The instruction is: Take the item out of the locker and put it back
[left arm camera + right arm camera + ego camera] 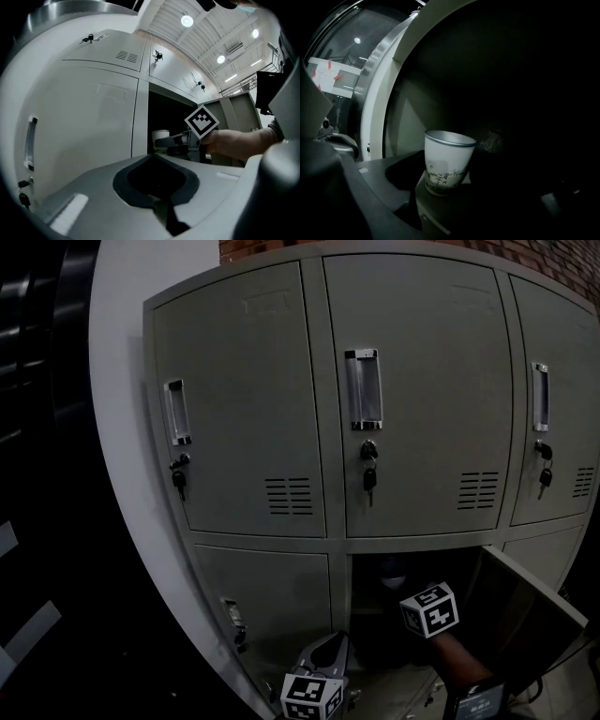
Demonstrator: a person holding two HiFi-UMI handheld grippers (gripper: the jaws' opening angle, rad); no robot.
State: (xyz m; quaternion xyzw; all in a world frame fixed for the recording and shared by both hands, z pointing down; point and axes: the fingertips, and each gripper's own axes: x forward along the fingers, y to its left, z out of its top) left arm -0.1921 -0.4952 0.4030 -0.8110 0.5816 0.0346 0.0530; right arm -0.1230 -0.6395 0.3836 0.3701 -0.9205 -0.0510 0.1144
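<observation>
Grey steel lockers [412,381] fill the background; one lower compartment [398,568] stands open, its door [525,610] swung to the right. The right gripper [161,140] reaches inside with its jaws released and spread wide. The cup [447,161] (white, leaf pattern near the base) stands upright on the compartment floor between those jaws, nearer the left-hand one, unclamped. The left gripper [326,652] hangs outside, clenched on nothing.

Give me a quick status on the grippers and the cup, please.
Left gripper shut, empty. Right gripper open at cup, no grip yet. Cup upright in locker. Door open, nothing blocking.
</observation>
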